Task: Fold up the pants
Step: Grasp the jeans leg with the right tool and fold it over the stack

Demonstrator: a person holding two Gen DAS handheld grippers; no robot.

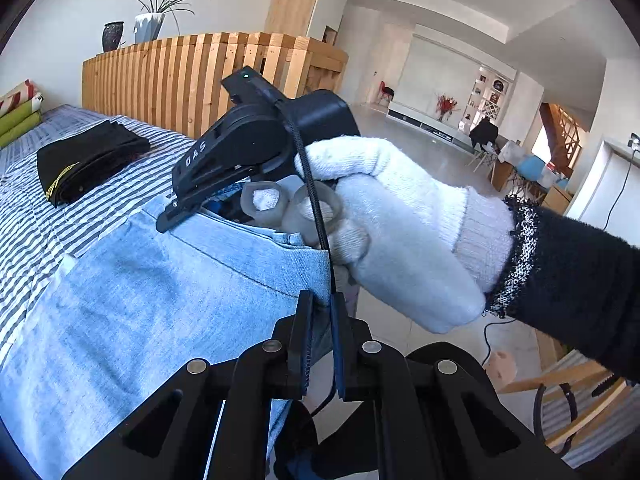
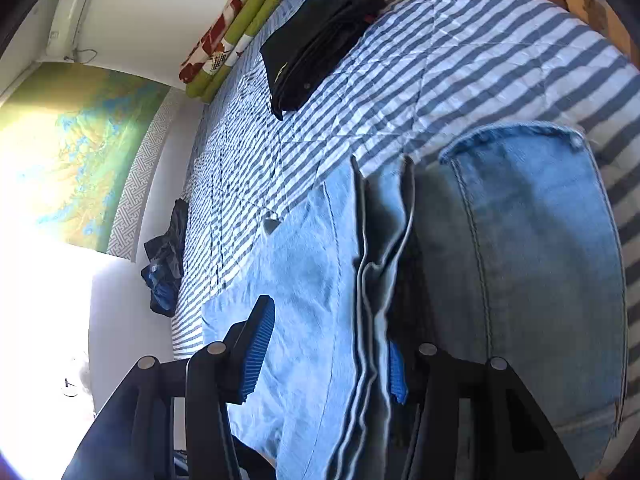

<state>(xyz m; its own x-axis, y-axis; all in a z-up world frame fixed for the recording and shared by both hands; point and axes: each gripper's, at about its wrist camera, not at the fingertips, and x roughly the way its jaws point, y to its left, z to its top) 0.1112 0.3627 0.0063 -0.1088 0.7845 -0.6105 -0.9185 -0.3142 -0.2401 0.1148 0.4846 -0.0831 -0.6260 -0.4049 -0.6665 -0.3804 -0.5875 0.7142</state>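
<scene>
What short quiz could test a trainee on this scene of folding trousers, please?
1. True or false: the left gripper is shut on the edge of the light blue denim jeans.
2. What lies on the blue and white striped bed cover beyond the jeans? A) a folded black garment B) a red towel C) a white pillow
3. What covers the person's hand that holds the right gripper?
Key: 1 true; 2 A; 3 a white knitted glove.
</scene>
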